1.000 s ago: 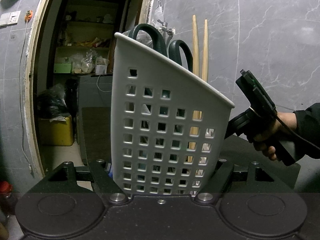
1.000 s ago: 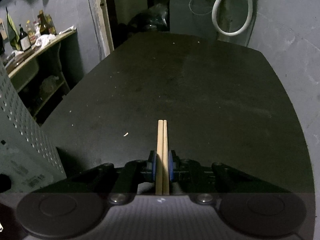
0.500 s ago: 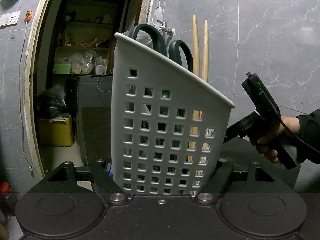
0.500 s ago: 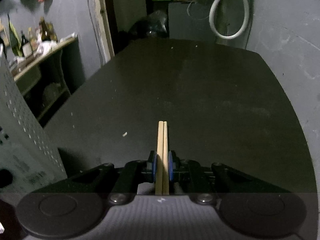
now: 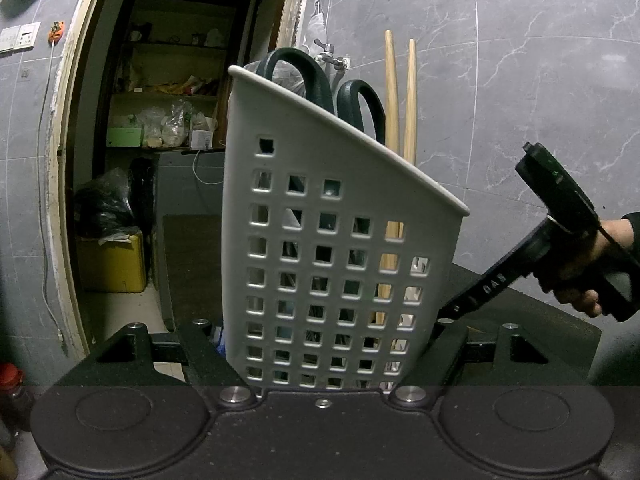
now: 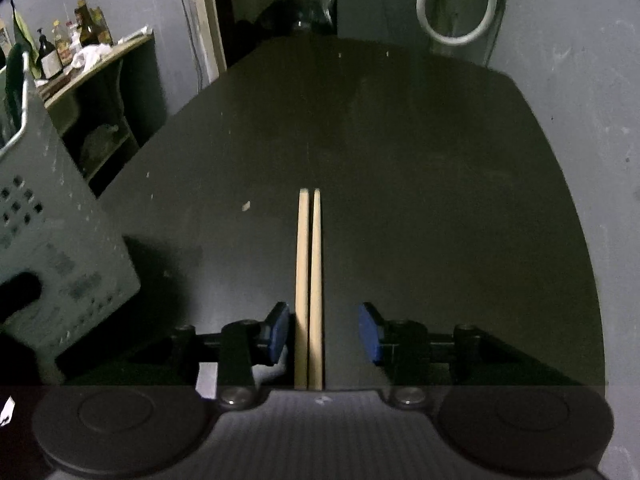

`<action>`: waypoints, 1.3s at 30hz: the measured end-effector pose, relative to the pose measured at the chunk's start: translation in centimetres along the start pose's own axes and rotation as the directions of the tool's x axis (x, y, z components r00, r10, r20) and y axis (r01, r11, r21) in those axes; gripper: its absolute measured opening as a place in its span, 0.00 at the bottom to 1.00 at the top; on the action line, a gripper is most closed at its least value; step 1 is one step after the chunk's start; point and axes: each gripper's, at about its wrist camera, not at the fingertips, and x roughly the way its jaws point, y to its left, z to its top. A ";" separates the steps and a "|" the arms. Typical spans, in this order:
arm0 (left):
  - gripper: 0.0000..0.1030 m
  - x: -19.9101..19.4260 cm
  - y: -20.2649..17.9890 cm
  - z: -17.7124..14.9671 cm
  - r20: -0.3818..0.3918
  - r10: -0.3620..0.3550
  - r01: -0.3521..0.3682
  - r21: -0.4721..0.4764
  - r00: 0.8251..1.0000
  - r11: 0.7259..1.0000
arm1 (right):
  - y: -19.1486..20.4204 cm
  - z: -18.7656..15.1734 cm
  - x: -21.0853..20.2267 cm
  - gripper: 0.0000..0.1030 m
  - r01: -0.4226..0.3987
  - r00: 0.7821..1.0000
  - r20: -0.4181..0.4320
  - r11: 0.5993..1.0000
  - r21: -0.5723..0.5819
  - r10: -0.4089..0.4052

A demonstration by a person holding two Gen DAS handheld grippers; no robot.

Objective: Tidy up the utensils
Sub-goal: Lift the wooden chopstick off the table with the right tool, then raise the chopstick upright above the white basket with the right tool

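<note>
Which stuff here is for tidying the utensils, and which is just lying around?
For the job: white utensil basket, scissors, chopsticks, left tool, right tool.

Just lying about: bottles, hose, yellow box.

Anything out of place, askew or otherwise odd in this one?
One thing: a pair of chopsticks sits loose between the right gripper's jaws, which have just been opening, outside the basket that already holds another pair and scissors. A pale crumb sits on the dark table.

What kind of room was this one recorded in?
Probably a home kitchen or utility corner: grey marble-look wall tiles, a wall tap, pantry shelves through a doorway, and sauce bottles on a side counter.
</note>
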 end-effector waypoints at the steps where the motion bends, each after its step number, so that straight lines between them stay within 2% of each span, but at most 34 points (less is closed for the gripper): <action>1: 0.75 0.0 0.0 0.0 -0.001 0.000 0.000 0.002 1.000 1.000 | 0.0 0.0 0.0 0.42 0.007 1.000 -0.003 1.000 -0.015 -0.007; 3: 0.75 0.0 0.1 0.0 0.000 0.000 0.000 -0.001 1.000 1.000 | 0.3 0.2 0.1 0.42 0.009 1.000 -0.009 0.999 -0.039 -0.009; 4: 0.75 0.0 0.1 0.0 -0.001 -0.001 0.001 -0.001 1.000 1.000 | 0.4 0.5 0.2 0.35 0.002 1.000 -0.011 0.999 -0.041 -0.003; 5: 0.75 0.0 0.1 0.0 -0.001 -0.001 0.001 0.000 1.000 1.000 | 0.5 0.7 0.3 0.24 -0.009 1.000 -0.013 0.999 -0.044 0.008; 7: 0.75 0.0 0.1 0.0 -0.001 -0.001 0.001 0.001 1.000 1.000 | 1.1 1.2 0.5 0.15 -0.008 1.000 -0.023 0.997 -0.075 0.006; 14: 0.75 0.0 0.2 -0.1 0.001 -0.010 0.010 0.001 1.000 1.000 | -0.5 1.9 0.8 0.13 -0.070 0.997 -0.023 0.997 -0.026 0.069; 18: 0.75 0.0 0.4 -0.2 0.003 -0.011 0.011 -0.002 1.000 1.000 | -3.0 1.1 0.0 0.13 -0.165 0.981 0.122 0.980 0.109 0.151; 21: 0.75 -0.2 0.4 -0.3 0.004 -0.011 0.011 -0.001 1.000 1.000 | -4.3 -0.7 -0.9 0.13 -0.257 0.937 0.287 0.950 0.176 0.201; 23: 0.75 -0.2 0.4 -0.3 0.004 -0.011 0.011 -0.002 1.000 1.000 | -4.7 -1.9 -1.5 0.13 -0.312 0.893 0.391 0.932 0.183 0.222; 26: 0.75 -0.1 0.4 -0.3 0.004 -0.011 0.011 -0.001 1.000 1.000 | -4.8 -3.8 -2.1 0.13 -0.359 0.815 0.536 0.917 0.172 0.219; 30: 0.75 -0.2 0.4 -0.3 0.003 -0.009 0.009 0.000 1.000 1.000 | -5.5 -5.4 -2.2 0.13 -0.412 0.734 0.643 0.896 0.164 0.219; 37: 0.75 -0.2 0.3 -0.2 0.003 -0.009 0.009 0.002 1.000 1.000 | -6.4 -6.5 -2.1 0.14 -0.496 0.598 0.770 0.857 0.139 0.221; 39: 0.75 -0.2 0.4 -0.2 0.002 -0.009 0.009 0.002 1.000 1.000 | -6.4 -6.2 -2.6 0.14 -0.505 0.567 0.797 0.852 0.135 0.210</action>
